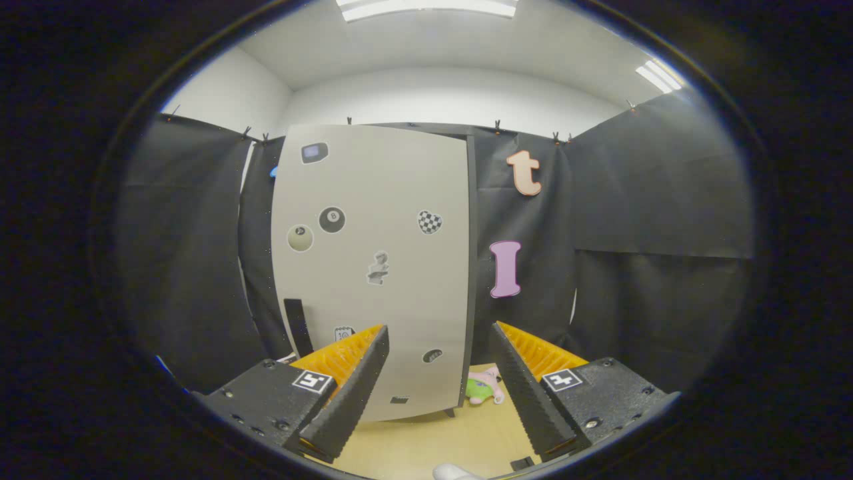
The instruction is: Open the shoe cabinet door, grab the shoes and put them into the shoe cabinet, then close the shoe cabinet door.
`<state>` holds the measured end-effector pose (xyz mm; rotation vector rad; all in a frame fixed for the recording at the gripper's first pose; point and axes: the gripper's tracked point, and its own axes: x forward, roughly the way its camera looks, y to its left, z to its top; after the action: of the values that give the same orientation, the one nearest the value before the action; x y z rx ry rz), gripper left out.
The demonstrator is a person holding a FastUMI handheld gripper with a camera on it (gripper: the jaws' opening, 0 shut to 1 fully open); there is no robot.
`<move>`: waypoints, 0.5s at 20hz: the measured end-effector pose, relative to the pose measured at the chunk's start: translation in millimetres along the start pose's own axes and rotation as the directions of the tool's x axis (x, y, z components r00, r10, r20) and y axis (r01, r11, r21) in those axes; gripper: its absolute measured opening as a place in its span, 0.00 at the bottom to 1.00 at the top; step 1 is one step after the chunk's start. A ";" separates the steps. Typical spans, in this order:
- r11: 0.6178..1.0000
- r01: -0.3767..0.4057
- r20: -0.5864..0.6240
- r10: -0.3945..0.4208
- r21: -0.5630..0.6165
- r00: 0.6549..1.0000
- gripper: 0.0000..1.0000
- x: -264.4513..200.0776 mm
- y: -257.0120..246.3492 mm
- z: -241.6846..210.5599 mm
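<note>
The shoe cabinet [373, 267] stands upright straight ahead, a tall pale-grey box with its door shut and several stickers on the front. A dark strip handle [297, 327] runs down the door's lower left edge. My gripper [440, 353] is open, its two fingers spread wide with nothing between them, a short way back from the lower part of the door. A white rounded thing [453, 473], maybe a shoe's toe, peeks in at the floor below the fingers; too little of it shows to be sure.
A small green and pink plush toy [484, 389] lies on the wooden floor [433, 437] beside the cabinet's right foot, just ahead of the right finger. Black cloth walls close the booth on the left, right and behind the cabinet.
</note>
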<state>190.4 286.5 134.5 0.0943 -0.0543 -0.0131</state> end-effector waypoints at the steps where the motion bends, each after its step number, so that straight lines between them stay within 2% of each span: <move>1: 1.000 0.009 -0.003 -0.009 -0.004 1.000 0.99 -0.4 -2.3 -0.5; 10: 1.000 0.026 -0.016 -0.026 -0.006 1.000 0.99 -1.1 -11.6 -4.2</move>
<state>189.4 275.4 129.1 0.0890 -0.0373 -0.0382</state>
